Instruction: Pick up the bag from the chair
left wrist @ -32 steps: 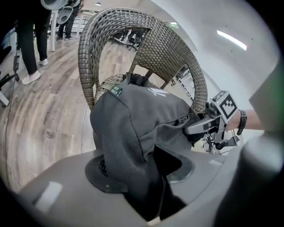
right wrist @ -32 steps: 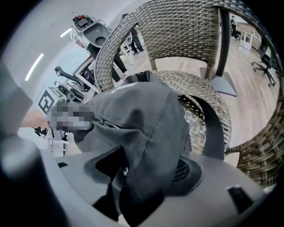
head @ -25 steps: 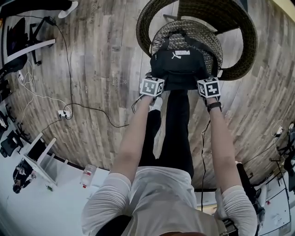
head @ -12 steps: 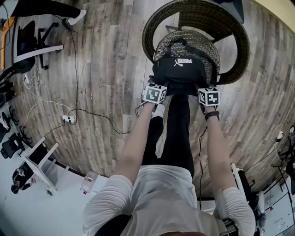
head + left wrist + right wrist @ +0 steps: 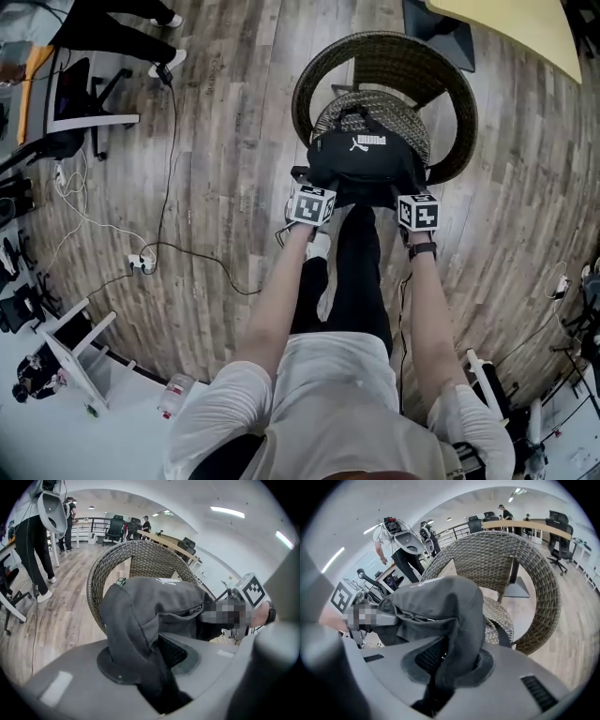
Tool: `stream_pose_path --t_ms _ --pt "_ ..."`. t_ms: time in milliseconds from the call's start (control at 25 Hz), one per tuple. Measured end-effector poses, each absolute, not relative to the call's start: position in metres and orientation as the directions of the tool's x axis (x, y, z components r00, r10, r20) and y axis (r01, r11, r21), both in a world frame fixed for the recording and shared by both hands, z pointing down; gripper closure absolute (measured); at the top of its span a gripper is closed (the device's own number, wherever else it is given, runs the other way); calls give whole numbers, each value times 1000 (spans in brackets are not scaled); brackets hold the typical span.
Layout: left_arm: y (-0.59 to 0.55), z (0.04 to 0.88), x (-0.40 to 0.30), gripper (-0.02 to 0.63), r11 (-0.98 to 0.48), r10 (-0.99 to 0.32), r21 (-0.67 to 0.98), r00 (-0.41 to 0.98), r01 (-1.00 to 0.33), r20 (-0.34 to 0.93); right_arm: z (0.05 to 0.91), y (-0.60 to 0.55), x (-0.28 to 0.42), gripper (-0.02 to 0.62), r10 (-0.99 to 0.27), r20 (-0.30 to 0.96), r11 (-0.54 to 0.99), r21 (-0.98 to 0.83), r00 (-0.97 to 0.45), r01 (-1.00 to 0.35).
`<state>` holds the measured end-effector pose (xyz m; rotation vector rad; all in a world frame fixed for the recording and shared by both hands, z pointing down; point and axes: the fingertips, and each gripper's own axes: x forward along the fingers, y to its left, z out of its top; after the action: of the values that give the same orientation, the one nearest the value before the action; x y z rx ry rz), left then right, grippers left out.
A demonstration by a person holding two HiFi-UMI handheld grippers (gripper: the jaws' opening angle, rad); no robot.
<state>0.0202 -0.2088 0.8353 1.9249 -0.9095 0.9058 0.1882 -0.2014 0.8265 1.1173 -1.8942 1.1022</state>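
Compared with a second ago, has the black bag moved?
Yes. The bag has risen off the seat of the wicker chair, toward the camera; the right gripper view shows the woven seat below it.

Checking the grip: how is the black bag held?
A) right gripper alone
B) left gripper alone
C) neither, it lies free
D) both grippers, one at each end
D: the bag has fabric pinched in the left gripper and in the right gripper, whose jaws have just been closing on it.
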Motion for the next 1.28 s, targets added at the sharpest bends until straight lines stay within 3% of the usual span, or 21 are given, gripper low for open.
stream_pose_path --t_ms 1280 --pt "-246 580 -3 466 -497 -555 246 523 -832 646 552 -223 166 529 -693 667 195 -193 -274 -962"
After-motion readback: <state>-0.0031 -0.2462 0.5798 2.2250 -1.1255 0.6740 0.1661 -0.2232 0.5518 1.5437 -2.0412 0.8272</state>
